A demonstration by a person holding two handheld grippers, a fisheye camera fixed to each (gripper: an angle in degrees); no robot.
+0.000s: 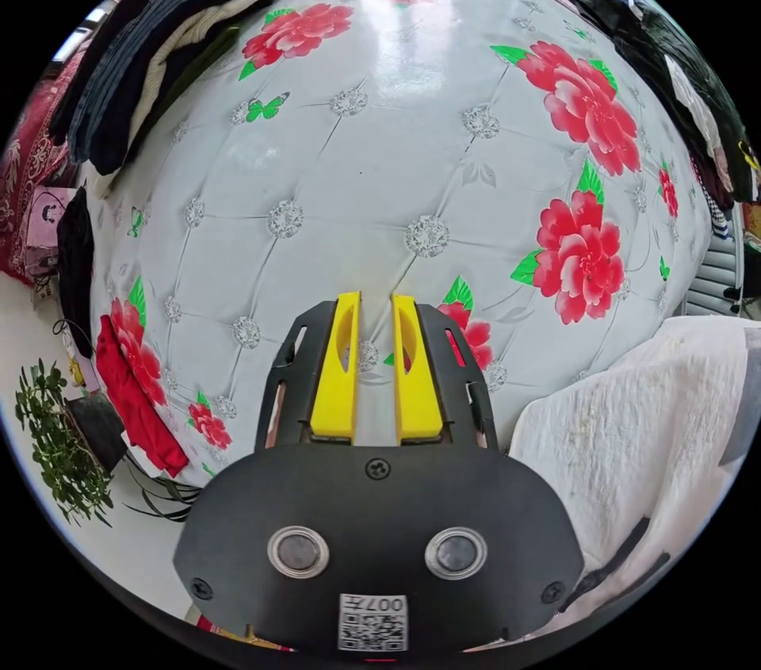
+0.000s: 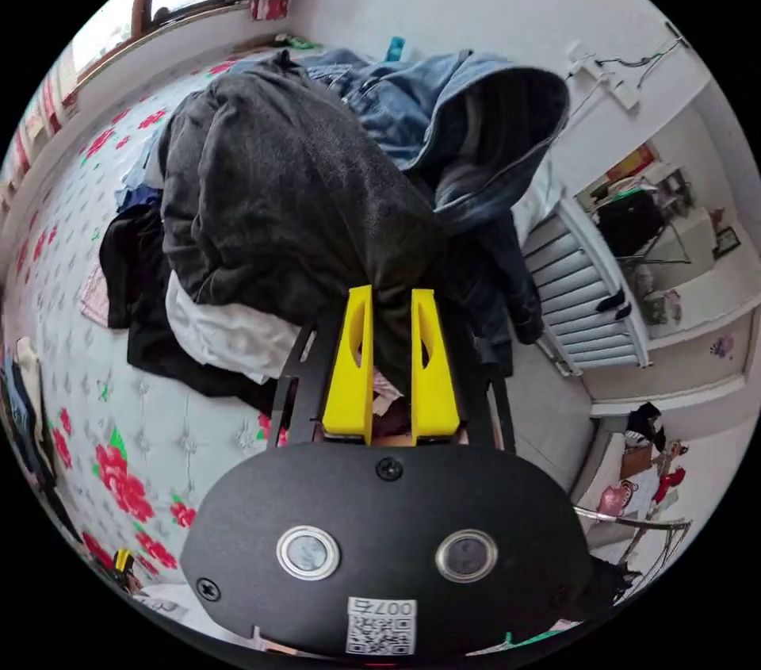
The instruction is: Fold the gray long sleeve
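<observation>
In the left gripper view, my left hand-held gripper (image 1: 375, 305) hangs over the bare middle of the bed (image 1: 380, 170), whose white quilted cover is printed with red flowers. Its yellow jaws stand a little apart with nothing between them; only the cover shows through the gap. Far ahead and to the left of the jaws, a stack of folded clothes (image 1: 158, 44) sits along the bed's edge. Far ahead to the right lies a dark heap of unfolded clothes (image 1: 674, 83). Close on the right of the gripper is a white textured blanket (image 1: 634, 424). Off to the left, a red garment (image 1: 131, 392) hangs over the bed's side, with a potted plant (image 1: 55, 440) beyond it on the floor.

In the right gripper view, my right hand-held gripper (image 2: 390, 305) is pushed into that heap. The gray long sleeve (image 2: 277, 202) lies on top of the pile, straight ahead of the jaws and spreading to their left, and a fold of it runs down between the jaws. They look closed on this fold, with little gap left. Blue denim (image 2: 452, 115) sits behind and to the right of it, and a white garment (image 2: 222, 337) peeks out beneath on the left.

The shirt looks like a soft, limp knit: light, not slippery, sure to sag and drag its neighbours along. I judge one pinch enough to lift it free, but I'd want my left on a shoulder or hem edge to spread it flat.
</observation>
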